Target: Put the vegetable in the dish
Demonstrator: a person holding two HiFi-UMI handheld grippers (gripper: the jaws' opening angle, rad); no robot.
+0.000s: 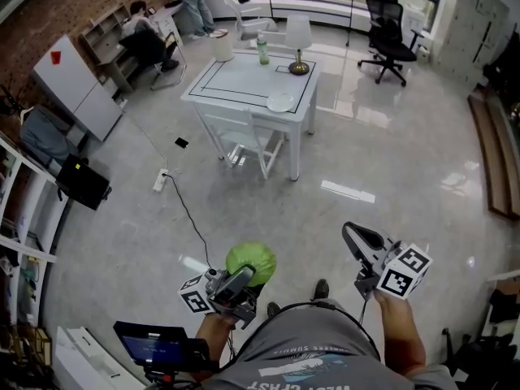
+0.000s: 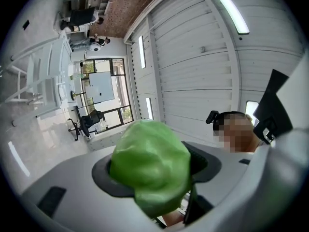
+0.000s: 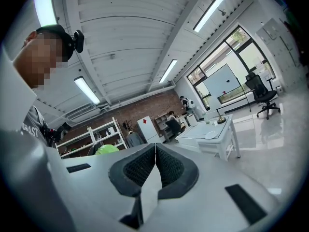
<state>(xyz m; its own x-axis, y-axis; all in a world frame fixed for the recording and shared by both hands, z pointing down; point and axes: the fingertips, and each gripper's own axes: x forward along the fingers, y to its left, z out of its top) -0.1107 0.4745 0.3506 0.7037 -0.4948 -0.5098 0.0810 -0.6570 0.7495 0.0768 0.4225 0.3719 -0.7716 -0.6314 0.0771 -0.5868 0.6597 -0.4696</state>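
Far desk is topped by a dish. Green vegetable is clamped in the left tool; right tool is pressed together, empty.

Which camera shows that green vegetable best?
The left gripper view: the green vegetable fills its middle, gripped between the jaws. The head view shows it small, from above; the right gripper view catches only a green sliver.

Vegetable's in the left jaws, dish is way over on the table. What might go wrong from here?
The black cable and power strip lie on the floor towards the table: a trip risk. The dish sits near the table's edge, so a clumsy drop might push it off. The round vegetable bulges beyond the jaws of the left gripper and may slip.
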